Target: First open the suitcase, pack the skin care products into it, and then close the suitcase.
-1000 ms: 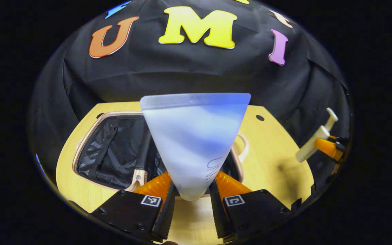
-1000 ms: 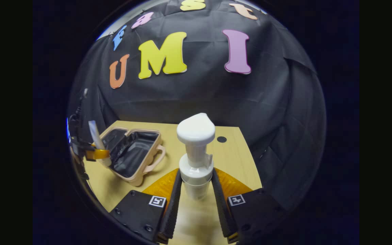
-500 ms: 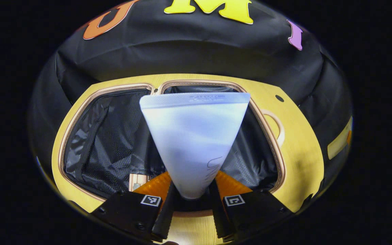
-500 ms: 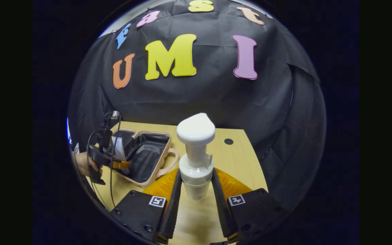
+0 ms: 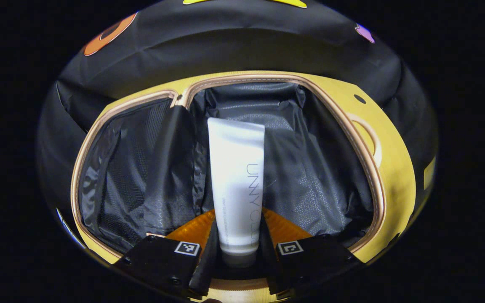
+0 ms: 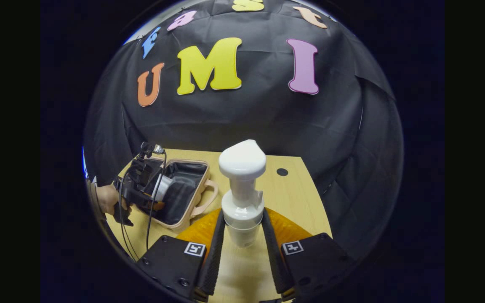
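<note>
Suitcase (image 5: pixel 150 176) lies open on the desk (image 6: pixel 293 198). Left gripper (image 5: pixel 237 248) jaws grasp a white tube (image 5: pixel 236 185) above it. Right gripper (image 6: pixel 243 244) jaws grasp a pump bottle (image 6: pixel 242 189).

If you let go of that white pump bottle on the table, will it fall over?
Maybe. The pump bottle is tall and narrow with a wide head on top, so it looks top-heavy and easy to tip. Its smooth plastic could be slippery, though the right gripper grips it on both sides. It seems stiff, not squishy.
</note>
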{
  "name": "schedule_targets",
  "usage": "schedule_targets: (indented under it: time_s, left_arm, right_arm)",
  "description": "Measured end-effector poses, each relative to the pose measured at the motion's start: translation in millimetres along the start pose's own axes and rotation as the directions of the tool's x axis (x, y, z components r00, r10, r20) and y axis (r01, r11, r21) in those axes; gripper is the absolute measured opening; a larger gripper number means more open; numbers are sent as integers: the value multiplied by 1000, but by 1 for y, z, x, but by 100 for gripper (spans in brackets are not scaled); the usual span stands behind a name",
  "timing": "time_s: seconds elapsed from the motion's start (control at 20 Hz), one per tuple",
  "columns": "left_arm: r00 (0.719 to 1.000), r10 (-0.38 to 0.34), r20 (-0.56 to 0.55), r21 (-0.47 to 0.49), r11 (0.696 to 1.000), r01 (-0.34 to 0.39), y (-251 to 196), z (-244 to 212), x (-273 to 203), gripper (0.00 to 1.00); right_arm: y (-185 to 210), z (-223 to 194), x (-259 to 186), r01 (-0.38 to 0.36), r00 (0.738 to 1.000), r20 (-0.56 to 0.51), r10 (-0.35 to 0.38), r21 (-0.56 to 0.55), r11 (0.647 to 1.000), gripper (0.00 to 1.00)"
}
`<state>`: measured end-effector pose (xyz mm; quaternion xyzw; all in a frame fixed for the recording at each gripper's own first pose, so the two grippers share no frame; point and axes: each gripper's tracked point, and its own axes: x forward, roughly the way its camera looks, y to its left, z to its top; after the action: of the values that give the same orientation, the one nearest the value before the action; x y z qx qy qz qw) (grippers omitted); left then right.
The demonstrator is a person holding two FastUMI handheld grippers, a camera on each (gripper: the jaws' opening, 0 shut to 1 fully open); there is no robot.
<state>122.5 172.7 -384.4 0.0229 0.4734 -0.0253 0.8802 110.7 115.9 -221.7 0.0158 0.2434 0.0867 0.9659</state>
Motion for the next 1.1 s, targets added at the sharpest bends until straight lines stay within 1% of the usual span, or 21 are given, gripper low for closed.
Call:
schedule_targets:
  time_s: [0.25, 0.3, 0.35, 0.4, 0.45, 0.5, 0.55, 0.6, 0.65, 0.7, 0.8, 0.9, 1.0, 1.1]
  left_arm:
    - [1000, 9, 5, 16, 1000, -10, -1, 4, 2, 53]
    - [1000, 7, 7, 16, 1000, -7, -3, 3, 0, 54]
    - [1000, 6, 27, 13, 1000, -6, -3, 8, -5, 55]
    - [997, -12, 70, 8, 1000, 11, -6, 16, -11, 58]
    - [993, -35, 112, 0, 999, 35, -11, 23, -21, 70]
    - [986, -63, 155, -4, 998, 64, -16, 29, -32, 78]
    - [978, -81, 192, -4, 996, 84, -17, 33, -44, 82]
    - [967, -95, 238, -2, 995, 98, -17, 37, -58, 94]
    - [953, -108, 282, -2, 994, 113, -18, 39, -72, 90]
    - [942, -108, 317, -2, 993, 115, -15, 42, -87, 97]
    - [922, -78, 378, -5, 996, 86, 3, 39, -112, 98]
    - [902, -51, 429, -12, 998, 62, 25, 33, -129, 98]
    - [889, -6, 458, -36, 999, 25, 50, 22, -145, 98]
    - [872, 42, 487, -59, 998, -15, 78, 9, -156, 97]
  right_arm:
    - [10, -2, 4, -12, 1000, -14, 11, -18, 1000, 49]
    - [15, -1, 4, -20, 1000, -15, 20, -20, 1000, 49]
    - [23, 3, 5, -34, 999, -16, 33, -22, 999, 49]
    - [34, 8, 7, -53, 998, -16, 53, -26, 998, 49]
    - [46, 15, 9, -75, 997, -14, 74, -29, 997, 49]
    - [59, 22, 13, -99, 995, -11, 99, -29, 995, 49]
    - [75, 31, 17, -128, 992, -9, 128, -27, 991, 49]
    - [91, 39, 23, -157, 988, -7, 156, -25, 987, 49]
    - [108, 45, 30, -182, 983, -10, 181, -26, 983, 49]
    - [124, 49, 38, -202, 979, -15, 202, -26, 979, 49]
    - [155, 48, 58, -239, 970, -46, 238, -26, 971, 49]
    - [184, 34, 77, -265, 959, -105, 262, -14, 964, 49]
    - [206, 11, 96, -272, 947, -174, 271, 17, 962, 49]
    - [218, -14, 113, -258, 935, -243, 256, 26, 966, 49]
